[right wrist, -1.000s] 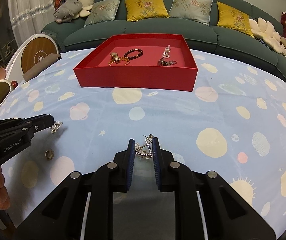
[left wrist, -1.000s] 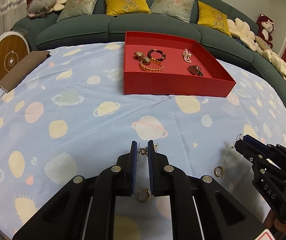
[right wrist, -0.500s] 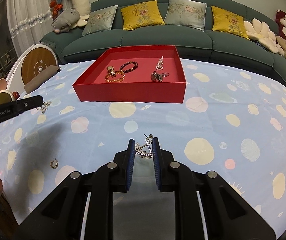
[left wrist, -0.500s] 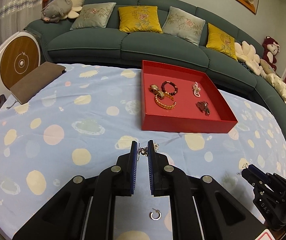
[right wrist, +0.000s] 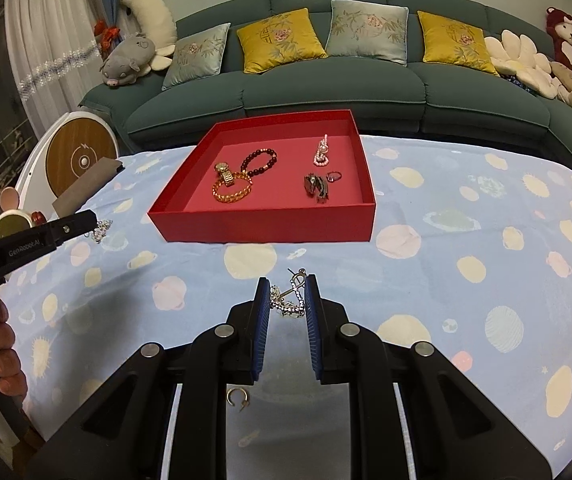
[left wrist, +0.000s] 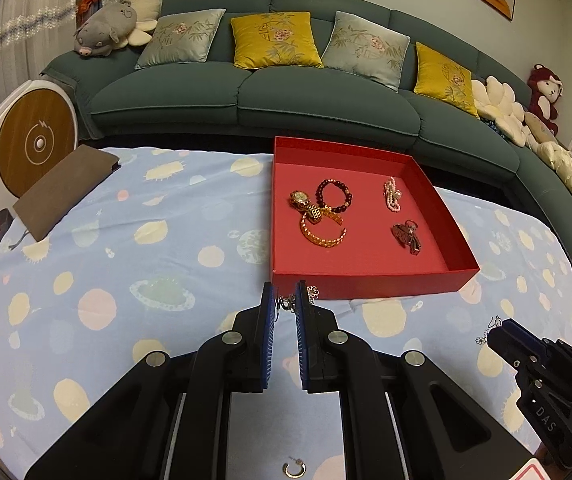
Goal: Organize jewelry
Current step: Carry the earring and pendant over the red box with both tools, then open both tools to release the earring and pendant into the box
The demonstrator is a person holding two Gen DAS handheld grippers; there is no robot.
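Observation:
My left gripper [left wrist: 286, 300] is shut on a small silver earring [left wrist: 310, 293] and holds it above the cloth, just short of the near wall of the red tray [left wrist: 366, 282]. My right gripper [right wrist: 288, 294] is shut on a sparkly silver earring [right wrist: 286, 302], held above the cloth in front of the tray [right wrist: 265, 230]. The tray holds a gold watch [left wrist: 306, 206], a dark bead bracelet [left wrist: 334, 196], a gold chain bracelet [left wrist: 322, 234], a pink pearl piece [left wrist: 392, 196] and a dark brooch [left wrist: 406, 236]. A gold hoop earring [left wrist: 294, 469] lies on the cloth below the left gripper; it also shows in the right wrist view [right wrist: 237, 397].
A blue planet-print cloth [left wrist: 125, 260] covers the table. A brown notebook [left wrist: 65, 188] lies at its far left edge beside a round wooden-faced object [left wrist: 35, 144]. A green sofa [left wrist: 286, 92] with cushions runs behind the table. The other gripper shows at each view's side [left wrist: 542, 384] [right wrist: 25, 242].
Both grippers have risen and moved toward the red tray, each still holding its earring. The left gripper has moved right, closer to the tray's near wall. The gold hoop stays on the cloth.

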